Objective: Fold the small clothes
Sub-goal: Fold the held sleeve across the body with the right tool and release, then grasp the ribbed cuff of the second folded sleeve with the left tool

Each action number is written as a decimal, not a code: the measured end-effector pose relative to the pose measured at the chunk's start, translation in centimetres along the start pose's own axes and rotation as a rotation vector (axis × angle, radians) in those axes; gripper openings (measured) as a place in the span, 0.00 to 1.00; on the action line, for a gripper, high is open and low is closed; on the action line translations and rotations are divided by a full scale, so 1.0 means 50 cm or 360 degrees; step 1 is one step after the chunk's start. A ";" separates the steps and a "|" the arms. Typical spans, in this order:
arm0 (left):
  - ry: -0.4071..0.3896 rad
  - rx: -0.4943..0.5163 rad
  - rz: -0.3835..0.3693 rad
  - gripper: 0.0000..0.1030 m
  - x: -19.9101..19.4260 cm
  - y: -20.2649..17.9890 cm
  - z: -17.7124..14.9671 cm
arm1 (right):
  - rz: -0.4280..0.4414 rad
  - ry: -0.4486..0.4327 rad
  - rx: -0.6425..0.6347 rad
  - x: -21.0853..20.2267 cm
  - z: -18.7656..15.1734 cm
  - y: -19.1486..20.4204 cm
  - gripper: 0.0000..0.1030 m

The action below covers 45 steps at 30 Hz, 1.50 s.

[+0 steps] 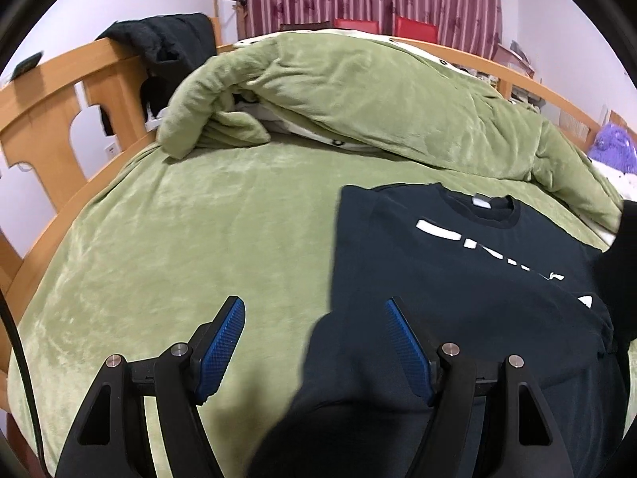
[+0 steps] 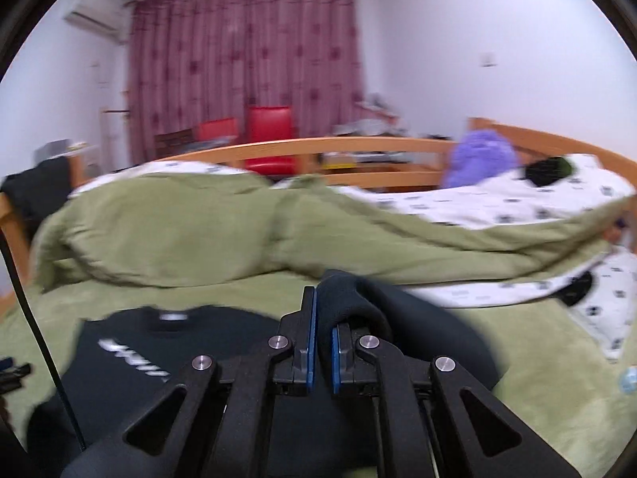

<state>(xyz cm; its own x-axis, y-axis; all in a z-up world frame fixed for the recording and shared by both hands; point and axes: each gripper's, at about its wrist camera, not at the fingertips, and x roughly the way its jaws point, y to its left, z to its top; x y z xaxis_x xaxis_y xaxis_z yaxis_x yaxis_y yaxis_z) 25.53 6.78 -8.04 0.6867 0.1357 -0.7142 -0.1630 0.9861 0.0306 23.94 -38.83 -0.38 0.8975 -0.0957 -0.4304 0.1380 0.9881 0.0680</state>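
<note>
A black T-shirt (image 1: 458,275) with white lettering lies face up on the green bed cover (image 1: 191,239), its left sleeve folded in. My left gripper (image 1: 314,310) is open and hovers over the shirt's lower left edge, holding nothing. In the right wrist view the same shirt (image 2: 131,354) lies at the lower left. My right gripper (image 2: 323,310) is shut on a bunched fold of the shirt's right side (image 2: 346,298) and holds it lifted above the bed.
A rumpled green duvet (image 1: 358,95) lies heaped across the far side of the bed. A wooden bed frame (image 1: 59,91) with a dark garment (image 1: 167,40) over it runs along the left. A white patterned sheet (image 2: 497,199) and a purple plush (image 2: 481,155) are at the right.
</note>
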 end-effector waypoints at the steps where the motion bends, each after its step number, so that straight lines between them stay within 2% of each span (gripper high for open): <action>1: 0.0003 -0.0018 -0.0004 0.69 -0.004 0.021 -0.003 | 0.0038 0.0012 -0.0015 0.003 -0.008 0.041 0.06; 5: 0.0027 -0.0128 -0.0034 0.69 -0.012 0.102 -0.016 | 0.0201 0.0136 -0.0082 0.039 -0.069 0.219 0.06; 8: 0.0039 -0.0180 -0.0043 0.69 -0.011 0.144 -0.025 | 0.0242 0.0257 -0.0168 0.077 -0.129 0.321 0.06; 13: 0.0050 -0.0204 -0.0032 0.69 -0.010 0.183 -0.040 | 0.0242 0.0432 -0.0183 0.141 -0.222 0.389 0.10; 15: 0.0052 -0.0203 -0.0030 0.69 -0.011 0.189 -0.044 | 0.0272 0.0480 -0.0186 0.145 -0.245 0.395 0.20; 17: 0.0053 -0.0201 -0.0032 0.69 -0.011 0.191 -0.044 | 0.0354 0.0515 -0.0231 0.138 -0.254 0.410 0.49; 20: 0.0053 -0.0193 -0.0039 0.69 -0.013 0.188 -0.045 | 0.0377 0.0504 -0.0347 0.114 -0.248 0.420 0.59; 23: 0.0046 -0.0169 -0.0046 0.69 -0.018 0.171 -0.044 | 0.0422 0.0493 -0.0351 0.088 -0.235 0.395 0.62; 26: 0.0043 -0.0134 -0.0060 0.69 -0.019 0.145 -0.040 | 0.0459 0.0499 -0.0284 0.057 -0.223 0.337 0.62; 30: 0.0048 -0.0082 -0.0085 0.69 -0.020 0.098 -0.035 | 0.0345 0.0480 -0.0284 0.026 -0.213 0.266 0.65; 34: 0.0022 -0.0009 -0.0129 0.69 -0.029 0.037 -0.030 | 0.0196 0.0464 -0.0217 0.004 -0.219 0.162 0.69; 41: -0.0010 0.0134 -0.0224 0.69 -0.044 -0.090 -0.030 | 0.0126 0.0539 0.0014 0.018 -0.251 0.025 0.69; 45: -0.0039 0.0283 -0.0304 0.69 -0.061 -0.182 -0.039 | 0.0078 0.0457 0.0003 0.005 -0.242 -0.007 0.69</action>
<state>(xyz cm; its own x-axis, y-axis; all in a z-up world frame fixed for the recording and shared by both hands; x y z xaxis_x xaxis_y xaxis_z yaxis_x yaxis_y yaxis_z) 23.52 -2.81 -7.51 0.7102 -0.0544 -0.7019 0.0966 0.9951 0.0207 19.04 -37.74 -11.39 0.7478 -0.0093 -0.6639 0.0983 0.9904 0.0968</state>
